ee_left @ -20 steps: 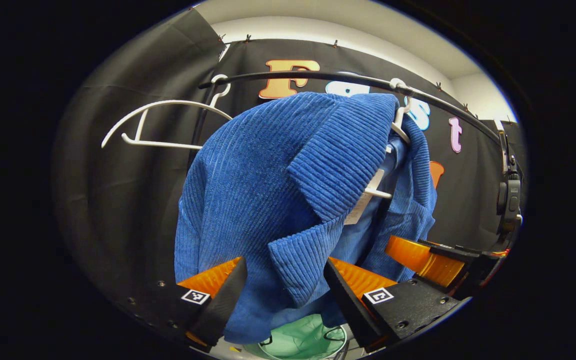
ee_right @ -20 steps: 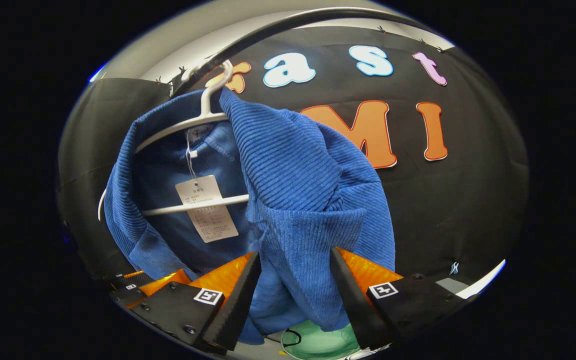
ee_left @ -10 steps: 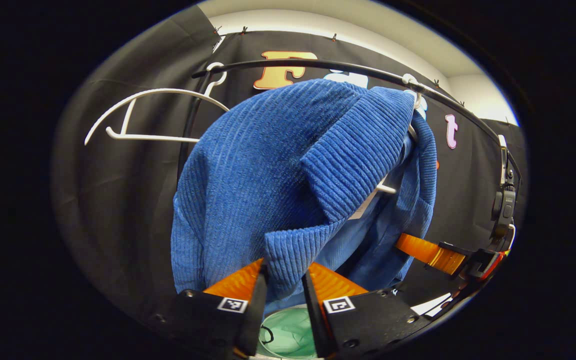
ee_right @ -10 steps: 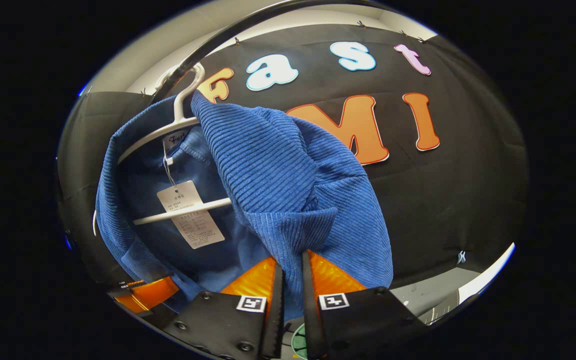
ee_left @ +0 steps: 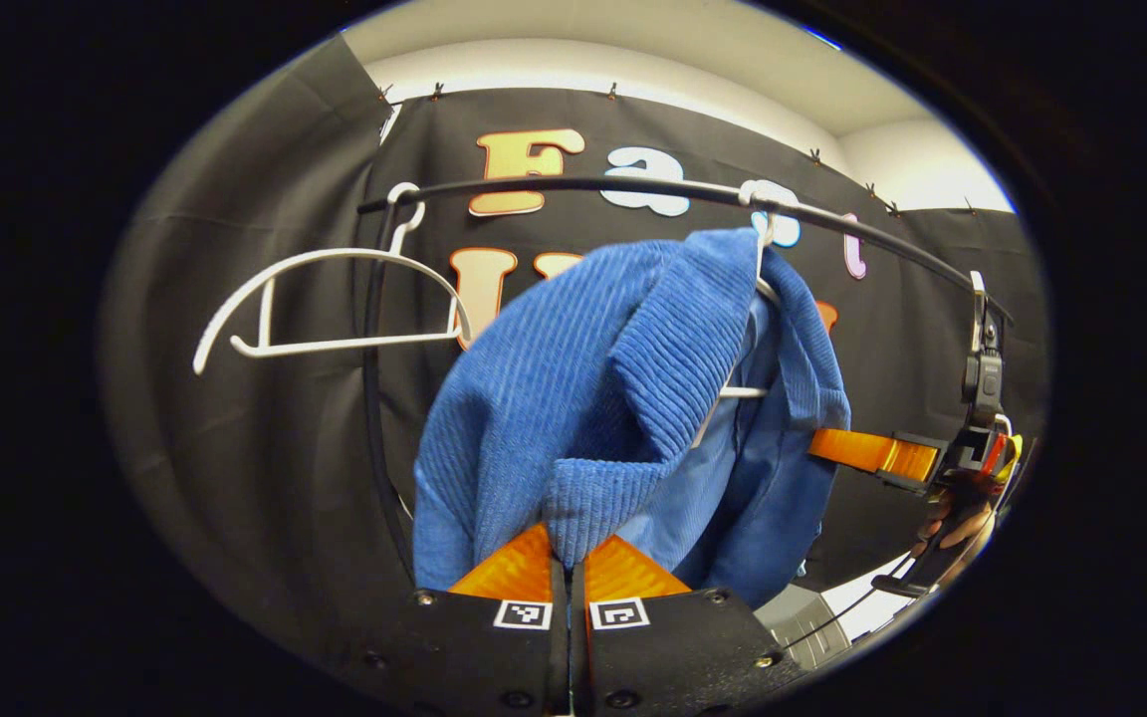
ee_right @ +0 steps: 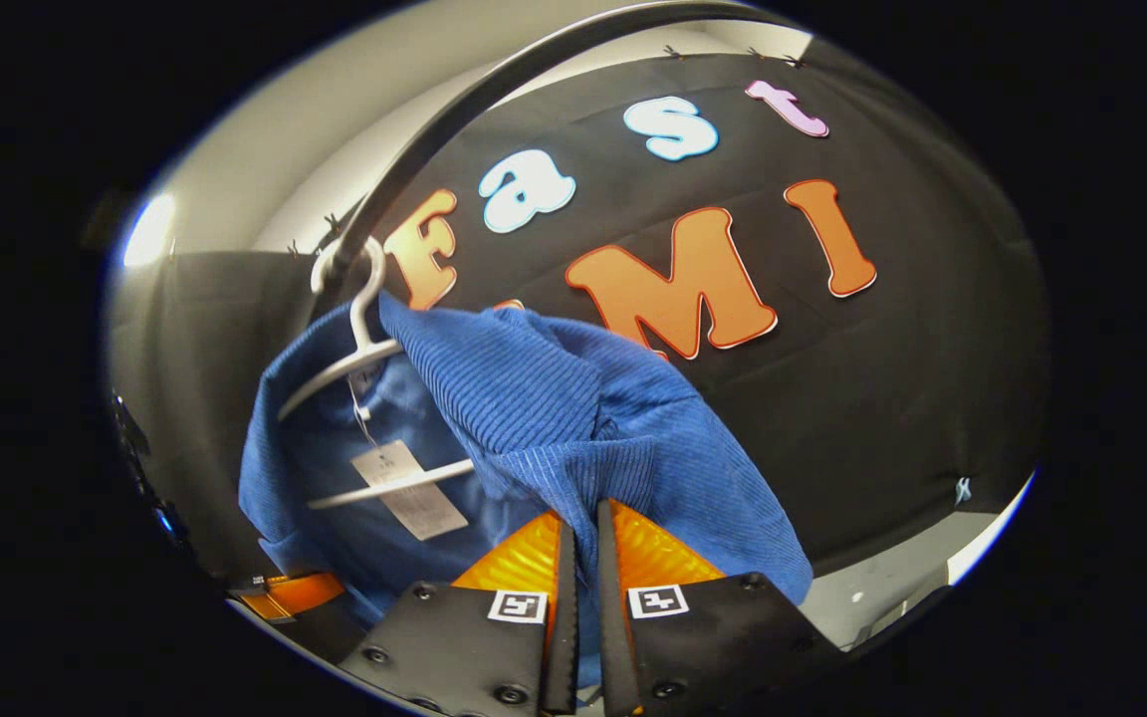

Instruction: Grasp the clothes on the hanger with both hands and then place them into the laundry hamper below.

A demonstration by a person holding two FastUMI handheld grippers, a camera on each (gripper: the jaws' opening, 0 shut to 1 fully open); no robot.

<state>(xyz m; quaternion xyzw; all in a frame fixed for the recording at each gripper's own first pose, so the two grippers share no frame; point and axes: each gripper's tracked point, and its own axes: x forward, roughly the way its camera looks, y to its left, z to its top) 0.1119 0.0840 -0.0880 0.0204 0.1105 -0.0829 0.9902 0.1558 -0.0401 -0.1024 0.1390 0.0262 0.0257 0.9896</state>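
Left gripper view: the left gripper (ee_left: 570, 573) sits at the bottom centre of the frame, its two orange fingers (ee_left: 509, 570) drawn together and clamped on the lower point of the blue corduroy jacket's (ee_left: 573, 388) lapel. The jacket occupies the centre of the frame and hangs on a white hanger (ee_left: 745, 390), whose hook rides on the black rail (ee_left: 633, 187) arching across the upper part of the frame. A second white hanger (ee_left: 330, 304), bare, hangs from the same rail at upper left. At the right edge the right gripper (ee_left: 877, 453) reaches into the jacket's far front edge, with a hand (ee_left: 962, 523) behind it; the state of its fingers cannot be judged from this view.

Right gripper view: the right gripper (ee_right: 581, 568) is at the bottom centre, fingers (ee_right: 519, 556) pressed onto a fold of the jacket (ee_right: 573, 418) with cloth pinched between them. The jacket lies in the centre left, still on its hanger (ee_right: 364, 344), which hooks over the rail (ee_right: 454, 119) at upper left. A paper tag (ee_right: 404, 493) hangs inside the collar. The other gripper's orange finger (ee_right: 285, 595) shows at lower left, against the jacket's hem.
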